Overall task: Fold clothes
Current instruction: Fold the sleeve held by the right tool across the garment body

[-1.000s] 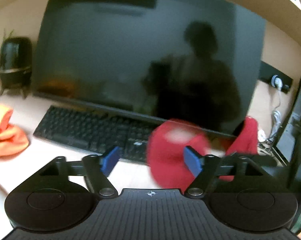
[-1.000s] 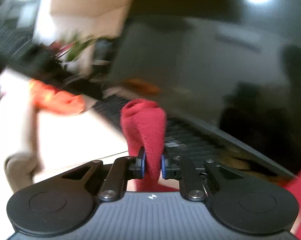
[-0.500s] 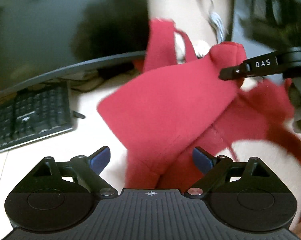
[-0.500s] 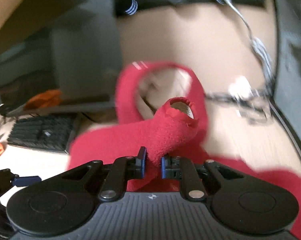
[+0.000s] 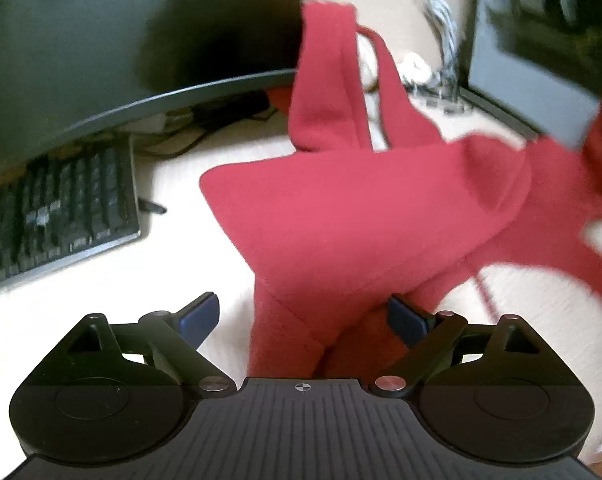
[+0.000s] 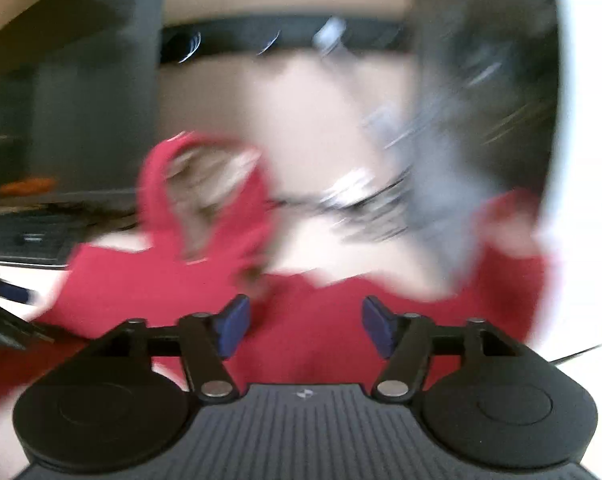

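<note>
A red fleece garment [image 5: 341, 216] lies spread on the pale desk [image 5: 101, 288], one part standing up against the monitor's edge. My left gripper [image 5: 305, 316] is open, its blue pads on either side of a fold of the red cloth, not closed on it. In the blurred right wrist view the same red garment [image 6: 309, 320] lies under my right gripper [image 6: 305, 322], which is open with the cloth between and below its pads. A red loop of the garment [image 6: 157, 184] rises at the left.
A black keyboard [image 5: 53, 208] lies at the left under a large dark monitor [image 5: 121, 32]. A second dark screen [image 5: 541, 40] stands at the right, with white cables [image 5: 441, 64] between them. An orange cloth [image 6: 25, 186] shows far left.
My right gripper has opened and let go of the red garment, which now lies on the desk. The left gripper has come closer over the cloth. The right view is blurred by motion.
</note>
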Demonstrator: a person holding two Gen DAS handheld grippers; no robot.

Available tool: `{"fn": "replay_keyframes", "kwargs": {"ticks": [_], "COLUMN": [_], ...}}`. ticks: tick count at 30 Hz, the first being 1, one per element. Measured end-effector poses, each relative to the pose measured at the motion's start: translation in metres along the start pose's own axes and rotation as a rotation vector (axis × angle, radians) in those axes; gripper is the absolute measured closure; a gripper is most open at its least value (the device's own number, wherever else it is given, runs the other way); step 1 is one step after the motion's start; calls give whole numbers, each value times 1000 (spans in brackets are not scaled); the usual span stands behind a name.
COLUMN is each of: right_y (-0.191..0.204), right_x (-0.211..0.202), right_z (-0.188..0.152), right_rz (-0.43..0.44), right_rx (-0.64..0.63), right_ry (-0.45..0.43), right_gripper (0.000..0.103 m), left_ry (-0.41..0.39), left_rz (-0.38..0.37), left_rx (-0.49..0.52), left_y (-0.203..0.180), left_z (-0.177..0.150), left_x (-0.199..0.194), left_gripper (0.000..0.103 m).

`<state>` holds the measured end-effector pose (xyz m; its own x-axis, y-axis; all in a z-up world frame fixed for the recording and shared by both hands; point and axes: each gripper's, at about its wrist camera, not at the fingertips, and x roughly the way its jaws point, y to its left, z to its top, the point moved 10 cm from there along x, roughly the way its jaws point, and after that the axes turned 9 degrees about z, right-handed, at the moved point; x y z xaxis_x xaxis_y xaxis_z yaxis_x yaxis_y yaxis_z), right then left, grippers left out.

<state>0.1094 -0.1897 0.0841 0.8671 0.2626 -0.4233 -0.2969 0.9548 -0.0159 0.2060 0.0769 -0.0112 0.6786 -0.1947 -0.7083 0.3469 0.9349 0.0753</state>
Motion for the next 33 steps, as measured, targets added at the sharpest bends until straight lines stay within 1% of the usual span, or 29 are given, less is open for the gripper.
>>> {"fn": "replay_keyframes", "kwargs": {"ticks": [1, 4, 6, 8, 9, 10, 12, 13, 14, 18, 20, 23, 25, 28, 31, 33], "right_y": [-17, -60, -77, -87, -91, -93, -96, -93, -89, -55, -25, 32, 74, 140, 198, 226], "right_x": [-10, -13, -5, 6, 10, 14, 17, 16, 14, 4, 6, 12, 16, 34, 58, 76], "right_z": [-5, -24, -31, -31, -31, -28, -23, -18, -14, 22, 51, 95, 119, 135, 127, 112], "right_rz": [-67, -199, -233, -269, -286, -292, -294, -292, -289, -207, -132, 7, 110, 262, 363, 412], "right_rx": [11, 94, 131, 117, 106, 106, 108, 101, 92, 17, -27, -107, -153, -207, -281, -306], "right_ry": [-7, 24, 25, 15, 9, 4, -7, -18, -31, -109, -152, -225, -256, -243, -197, -147], "right_gripper": [37, 37, 38, 42, 50, 55, 81, 86, 89, 90, 90, 90, 90, 90, 90, 90], "left_ry": [6, 26, 25, 15, 11, 8, 8, 12, 17, 52, 71, 92, 95, 95, 88, 87], "left_rz": [-14, -54, -62, -73, -79, -88, -104, -108, -110, -124, -155, -205, -209, -193, -174, -159], "left_rx": [-35, -140, -147, -137, -132, -127, -115, -109, -104, -104, -117, -127, -130, -148, -185, -206], "left_y": [2, 8, 8, 4, 2, 0, -5, -7, -10, -14, -15, -16, -14, -7, 4, 12], "left_z": [0, -1, -2, -3, -4, -5, -11, -16, -21, -42, -52, -65, -71, -78, -82, -86], "left_x": [-4, -17, -25, -36, -42, -48, -58, -62, -65, -71, -74, -81, -85, -89, -94, -97], "left_gripper": [7, 6, 6, 6, 6, 6, 5, 5, 5, 4, 4, 4, 4, 4, 4, 3]}}
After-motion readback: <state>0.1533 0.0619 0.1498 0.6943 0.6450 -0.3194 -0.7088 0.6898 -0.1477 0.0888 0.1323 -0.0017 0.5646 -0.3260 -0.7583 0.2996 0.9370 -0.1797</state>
